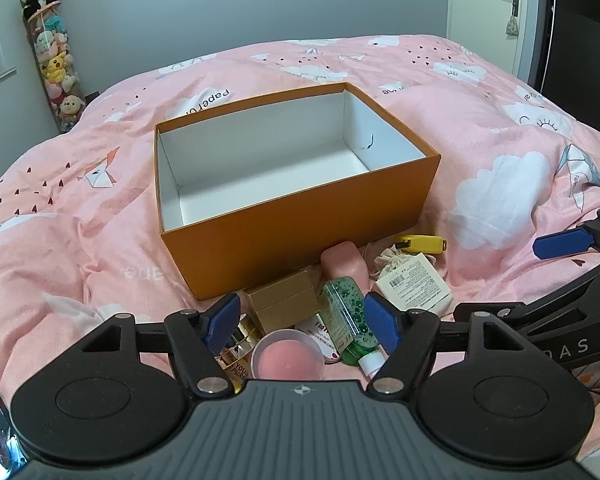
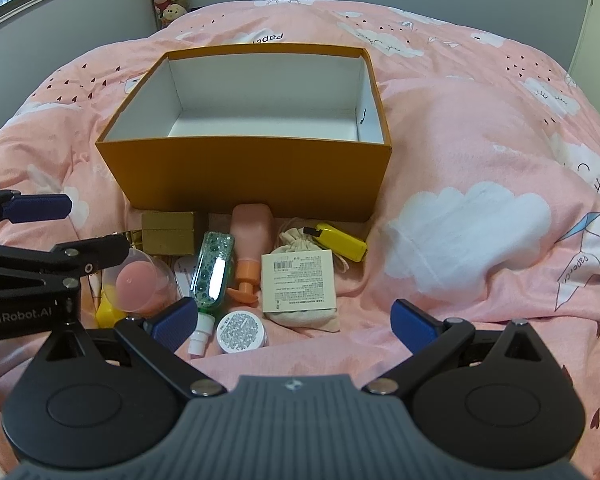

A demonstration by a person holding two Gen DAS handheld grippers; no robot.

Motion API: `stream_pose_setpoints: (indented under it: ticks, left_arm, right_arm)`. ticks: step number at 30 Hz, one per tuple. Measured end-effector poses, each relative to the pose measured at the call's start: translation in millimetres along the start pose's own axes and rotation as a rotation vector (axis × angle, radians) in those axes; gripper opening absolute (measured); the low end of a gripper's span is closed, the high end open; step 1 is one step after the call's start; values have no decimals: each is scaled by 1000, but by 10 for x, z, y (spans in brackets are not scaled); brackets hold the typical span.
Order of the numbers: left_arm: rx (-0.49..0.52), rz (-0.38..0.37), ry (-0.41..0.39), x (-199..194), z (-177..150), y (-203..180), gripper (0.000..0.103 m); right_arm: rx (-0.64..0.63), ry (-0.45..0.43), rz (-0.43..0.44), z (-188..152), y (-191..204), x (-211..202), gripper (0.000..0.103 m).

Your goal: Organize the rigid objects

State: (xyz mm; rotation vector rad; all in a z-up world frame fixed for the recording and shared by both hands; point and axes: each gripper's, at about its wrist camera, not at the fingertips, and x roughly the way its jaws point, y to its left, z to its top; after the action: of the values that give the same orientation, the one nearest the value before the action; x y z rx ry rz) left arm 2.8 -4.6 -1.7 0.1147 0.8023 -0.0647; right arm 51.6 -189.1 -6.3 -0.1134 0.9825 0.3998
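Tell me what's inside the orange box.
The orange box shows only bare white walls and floor, plus a small dark mark on its right wall. The near wall hides the floor's front strip.

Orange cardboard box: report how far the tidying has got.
Nothing is packed yet: the orange cardboard box shows only bare white floor. Nothing is in hand; left gripper and right gripper are both open and hold nothing. Left to do: the green gel bottle, gold carton, yellow cutter and the rest lie in front of it.
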Motion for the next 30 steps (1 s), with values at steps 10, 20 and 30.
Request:
stream_pose_setpoints:
  ticks: [10,20,30]
  left_arm:
    - [-8,3,5,8,-5,16,83]
    - [-11,6,8,11,-10,28,83]
    - [-14,-13,35,76,-18,33,82]
  right_arm:
    - [-4,7,-3,-4,8,7,101]
    - [-3,8,-2,-12,8,14,101]
    - [2,24,21,-4,-17,48,101]
